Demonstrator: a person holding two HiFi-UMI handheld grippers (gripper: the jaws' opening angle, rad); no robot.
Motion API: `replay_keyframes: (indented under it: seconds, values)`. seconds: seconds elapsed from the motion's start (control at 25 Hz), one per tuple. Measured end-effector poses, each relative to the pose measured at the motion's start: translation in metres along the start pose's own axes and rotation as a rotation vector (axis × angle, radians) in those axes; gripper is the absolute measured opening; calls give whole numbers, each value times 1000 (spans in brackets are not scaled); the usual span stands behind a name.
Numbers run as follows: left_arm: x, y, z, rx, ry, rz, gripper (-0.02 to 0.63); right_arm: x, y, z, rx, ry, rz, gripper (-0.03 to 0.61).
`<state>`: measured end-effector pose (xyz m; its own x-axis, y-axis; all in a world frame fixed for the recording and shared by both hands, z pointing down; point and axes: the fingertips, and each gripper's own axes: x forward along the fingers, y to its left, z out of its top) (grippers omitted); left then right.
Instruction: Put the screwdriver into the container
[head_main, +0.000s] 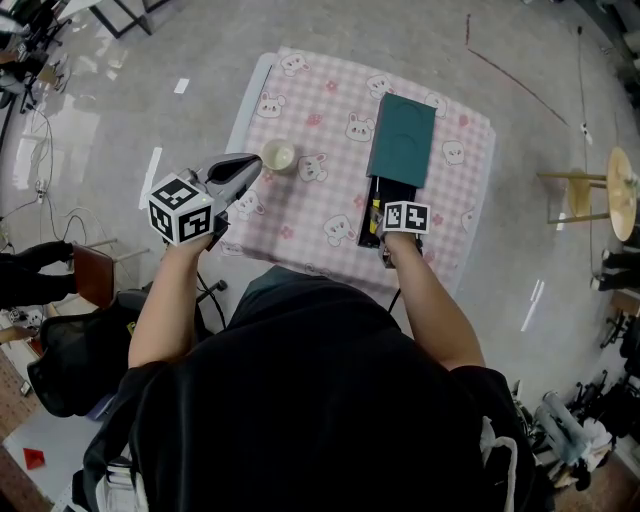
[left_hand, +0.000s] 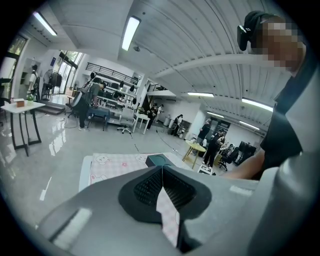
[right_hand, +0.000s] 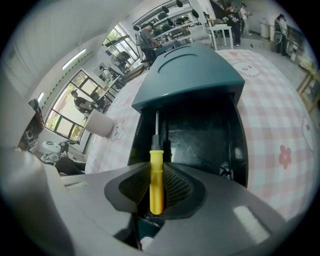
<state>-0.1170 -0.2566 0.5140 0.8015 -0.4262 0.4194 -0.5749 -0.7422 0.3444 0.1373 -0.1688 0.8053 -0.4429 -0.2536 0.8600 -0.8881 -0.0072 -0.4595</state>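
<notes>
Right gripper view gives me the closest read. My right gripper (right_hand: 157, 185) has its jaws pinched on the yellow plastic handle of a slim screwdriver (right_hand: 156, 172). The thin metal shaft points away from me into the open black rectangular container (right_hand: 200, 135). The tip lies inside the left side of the black tray, just short of the dark teal lid (right_hand: 190, 70) at the container's far end. I cannot tell whether the tip touches the bottom.

From the head view, the right gripper is at the container's near end. The container lies lengthwise on the right half of a pink checked cloth with bunny prints (head_main: 320, 120).

My left gripper (head_main: 238, 172) is over the cloth's near left part, well apart from the container. In the left gripper view its jaws are pressed together at the tips with nothing between them.

Just beyond it stands a small white cup (head_main: 278, 156), to the left of the container. Farther out is pale glossy floor (head_main: 200, 50), with a round pale-wood table (head_main: 620, 180) at the far right.
</notes>
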Motion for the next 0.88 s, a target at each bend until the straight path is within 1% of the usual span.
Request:
replay_keyframes:
  seconds: [0.64, 0.88]
  values:
    - [3, 0, 0, -8, 5, -13, 5, 0, 1, 2, 27, 10, -10, 107]
    - [4, -1, -1, -11, 6, -16, 5, 1, -1, 3, 52, 14, -11, 109]
